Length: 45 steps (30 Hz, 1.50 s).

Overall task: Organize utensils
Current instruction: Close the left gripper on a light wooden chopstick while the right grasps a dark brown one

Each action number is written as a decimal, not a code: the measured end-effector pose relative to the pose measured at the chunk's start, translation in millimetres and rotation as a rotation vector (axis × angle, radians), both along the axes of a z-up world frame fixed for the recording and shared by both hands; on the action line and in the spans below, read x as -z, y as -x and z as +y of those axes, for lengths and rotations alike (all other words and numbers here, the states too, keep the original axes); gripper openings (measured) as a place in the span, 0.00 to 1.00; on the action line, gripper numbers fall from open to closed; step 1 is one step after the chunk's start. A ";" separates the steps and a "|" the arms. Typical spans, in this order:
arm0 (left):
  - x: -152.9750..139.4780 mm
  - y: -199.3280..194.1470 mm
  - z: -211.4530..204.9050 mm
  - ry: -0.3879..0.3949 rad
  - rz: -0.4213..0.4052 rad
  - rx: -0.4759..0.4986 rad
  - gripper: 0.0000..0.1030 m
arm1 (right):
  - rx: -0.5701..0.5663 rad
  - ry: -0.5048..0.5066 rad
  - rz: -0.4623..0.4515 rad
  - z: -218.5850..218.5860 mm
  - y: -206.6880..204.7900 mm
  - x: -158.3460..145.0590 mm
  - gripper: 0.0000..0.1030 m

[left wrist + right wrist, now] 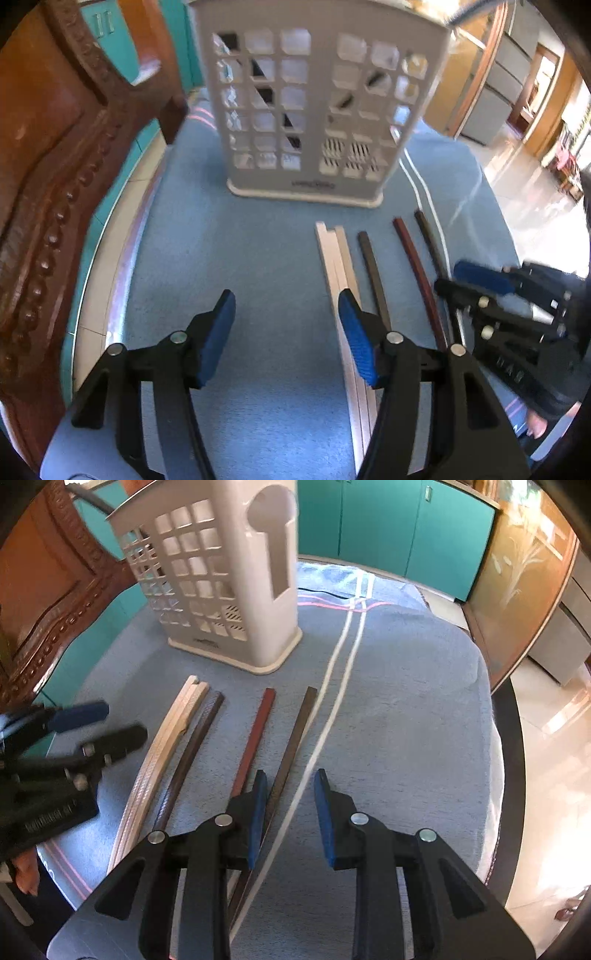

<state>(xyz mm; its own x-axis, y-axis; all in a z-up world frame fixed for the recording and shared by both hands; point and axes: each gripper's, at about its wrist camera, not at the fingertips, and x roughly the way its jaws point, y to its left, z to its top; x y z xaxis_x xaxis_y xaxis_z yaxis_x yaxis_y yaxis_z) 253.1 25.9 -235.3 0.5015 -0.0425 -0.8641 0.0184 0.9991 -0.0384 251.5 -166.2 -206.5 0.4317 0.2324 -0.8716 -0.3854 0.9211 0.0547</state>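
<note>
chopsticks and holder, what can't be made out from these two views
- White holder: its top edge is cut off in both views, and what is inside shows only as dark diagonal shapes through the grid, blurred in the left wrist view.
- Pale chopsticks: near ends are hidden behind the left claw.
- Red chopstick and brown chopstick: near ends are hidden behind the right claw.

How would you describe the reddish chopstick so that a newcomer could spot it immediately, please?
Start at the white slotted holder standing on the blue cloth; a row of chopsticks lies in front of it. The reddish chopstick lies between two dark brown ones, and it is the only red-brown stick there.
</note>
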 end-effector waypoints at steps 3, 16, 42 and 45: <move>6.4 1.2 -1.6 -0.016 0.015 0.001 0.59 | -0.002 0.004 -0.004 -1.6 1.5 -0.4 0.26; -8.3 5.9 23.3 0.066 0.011 -0.021 0.59 | 0.025 -0.013 0.001 -8.4 -4.4 -1.8 0.30; -16.6 25.1 13.2 0.015 0.029 -0.043 0.63 | 0.037 -0.011 -0.010 -7.6 -9.6 -2.6 0.34; -14.5 18.5 2.2 0.012 0.025 -0.030 0.63 | 0.034 -0.001 -0.027 -5.9 -12.0 -1.6 0.34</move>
